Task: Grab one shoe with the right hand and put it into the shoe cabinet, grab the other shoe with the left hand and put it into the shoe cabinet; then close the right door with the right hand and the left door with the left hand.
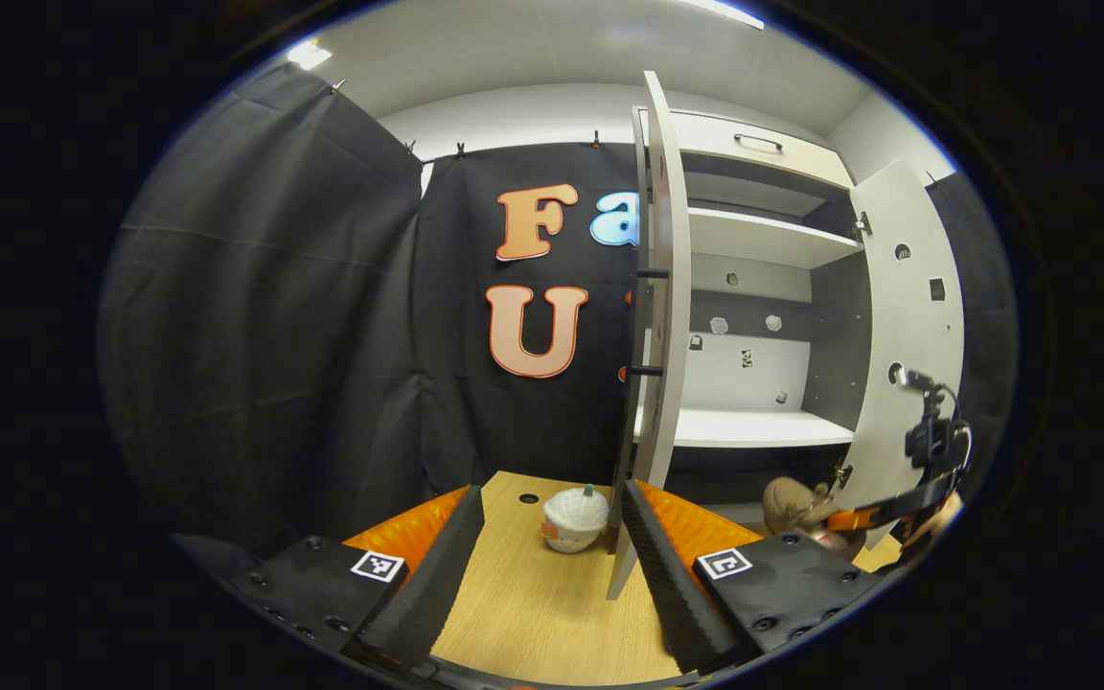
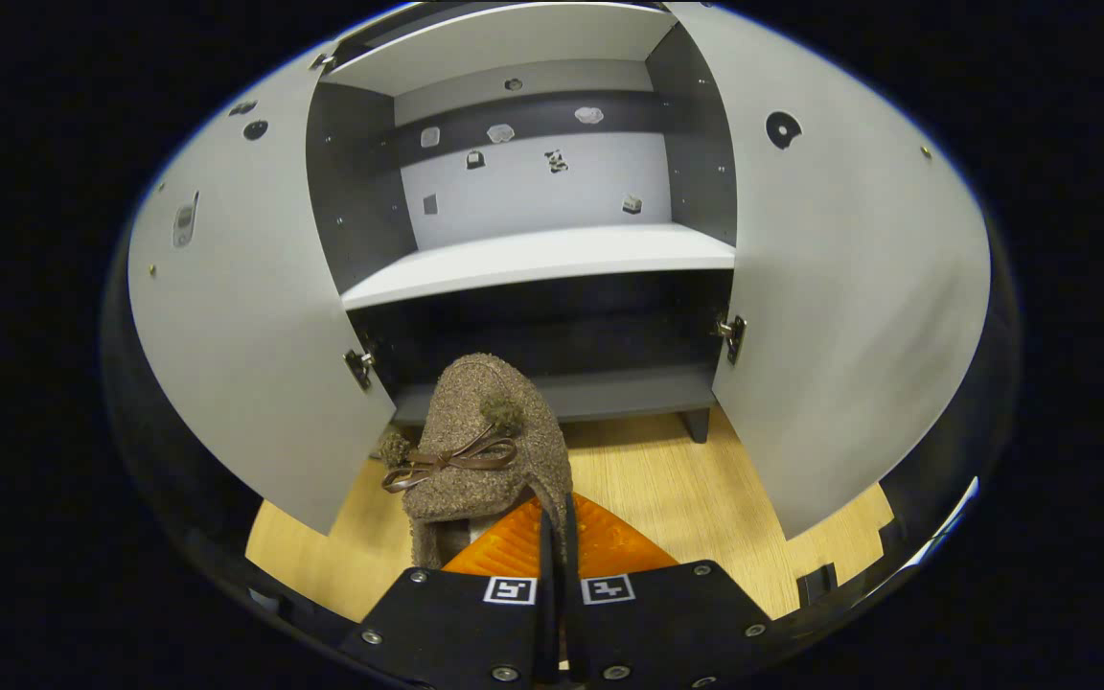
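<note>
Your left claw (image 1: pixel 552 565) hangs with its fingers spread apart over the pale wooden worktop (image 1: pixel 552 623), aimed at the white rounded shoe (image 1: pixel 573 518) beside the grey cabinet's left door (image 1: pixel 664 287). Your right claw (image 2: pixel 557 537) is clamped on the brown woolly bow-trimmed shoe (image 2: pixel 485 450) before the open grey shoe cabinet (image 2: pixel 533 254). Risk: the pinch looks to sit on the shoe's edge, so a jolt against the lower shelf (image 2: pixel 609 393) could twist it free.

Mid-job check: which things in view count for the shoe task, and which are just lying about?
For the job: brown shoe held in the right gripper; cabinet; left door; right door; left gripper, open.

Lying about: small white round thing on the wooden floor.
</note>
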Available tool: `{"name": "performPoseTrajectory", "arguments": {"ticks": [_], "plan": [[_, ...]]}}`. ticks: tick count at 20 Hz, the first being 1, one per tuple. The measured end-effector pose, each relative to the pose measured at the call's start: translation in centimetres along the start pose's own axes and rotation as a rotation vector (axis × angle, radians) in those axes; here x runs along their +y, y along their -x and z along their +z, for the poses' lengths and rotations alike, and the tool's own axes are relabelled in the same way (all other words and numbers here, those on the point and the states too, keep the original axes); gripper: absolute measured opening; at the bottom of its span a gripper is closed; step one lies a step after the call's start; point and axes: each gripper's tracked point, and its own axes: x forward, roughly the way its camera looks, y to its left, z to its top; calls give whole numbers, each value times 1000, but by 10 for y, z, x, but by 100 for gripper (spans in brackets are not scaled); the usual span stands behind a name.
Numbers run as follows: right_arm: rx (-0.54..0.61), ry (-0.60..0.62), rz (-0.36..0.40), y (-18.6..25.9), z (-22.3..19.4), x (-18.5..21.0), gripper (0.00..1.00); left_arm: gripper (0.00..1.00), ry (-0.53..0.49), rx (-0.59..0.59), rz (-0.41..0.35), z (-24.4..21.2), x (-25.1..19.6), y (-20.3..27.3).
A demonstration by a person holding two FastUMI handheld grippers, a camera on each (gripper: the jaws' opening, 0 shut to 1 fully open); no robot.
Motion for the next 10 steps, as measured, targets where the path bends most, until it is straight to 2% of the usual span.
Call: {"name": "performPoseTrajectory", "arguments": {"ticks": [5,10], "plan": [[-108,-27,37,-2,92,22,3,95,5,-1,6,-2,8,-3],[-190,-66,25,-27,172,23,2,94,5,-11,18,-4,17,-7]]}}
